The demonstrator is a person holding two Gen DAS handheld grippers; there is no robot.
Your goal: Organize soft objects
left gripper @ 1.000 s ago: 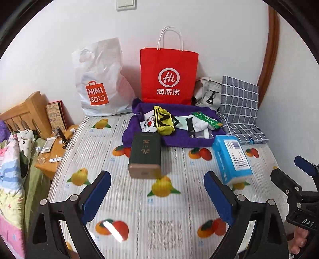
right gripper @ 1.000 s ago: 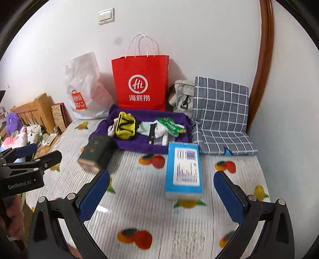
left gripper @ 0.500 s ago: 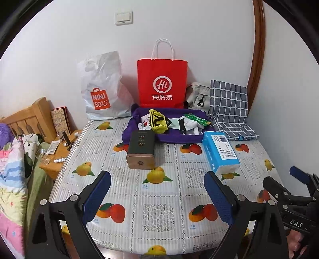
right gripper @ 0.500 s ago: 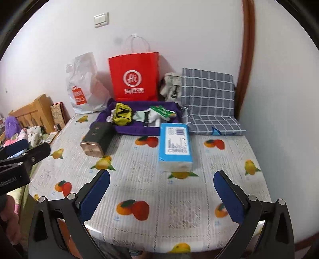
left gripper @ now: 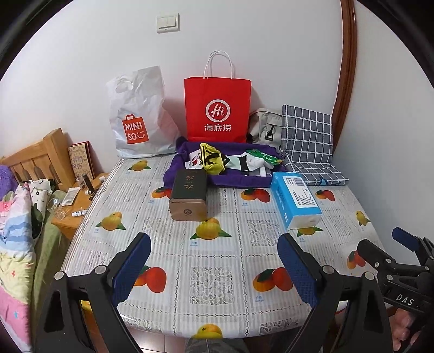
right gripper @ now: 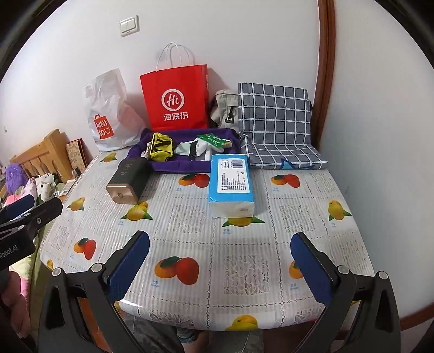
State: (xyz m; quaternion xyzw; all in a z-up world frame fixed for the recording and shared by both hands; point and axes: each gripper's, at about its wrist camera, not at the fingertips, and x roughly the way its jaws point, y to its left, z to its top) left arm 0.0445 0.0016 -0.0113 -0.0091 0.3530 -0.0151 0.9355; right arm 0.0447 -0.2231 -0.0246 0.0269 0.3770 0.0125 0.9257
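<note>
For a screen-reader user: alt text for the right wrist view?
Open right gripper above a fruit-print tablecloth, holding nothing. Ahead lie a blue tissue pack, a dark tin and a purple tray of soft items.

White wall [left gripper: 271, 40], light switch [left gripper: 168, 23], wooden headboard [left gripper: 40, 157].

A fruit-printed tablecloth [left gripper: 217, 260] carries a purple tray [left gripper: 190, 176], blue tissue pack [left gripper: 294, 198] and red bag [left gripper: 217, 108].
</note>
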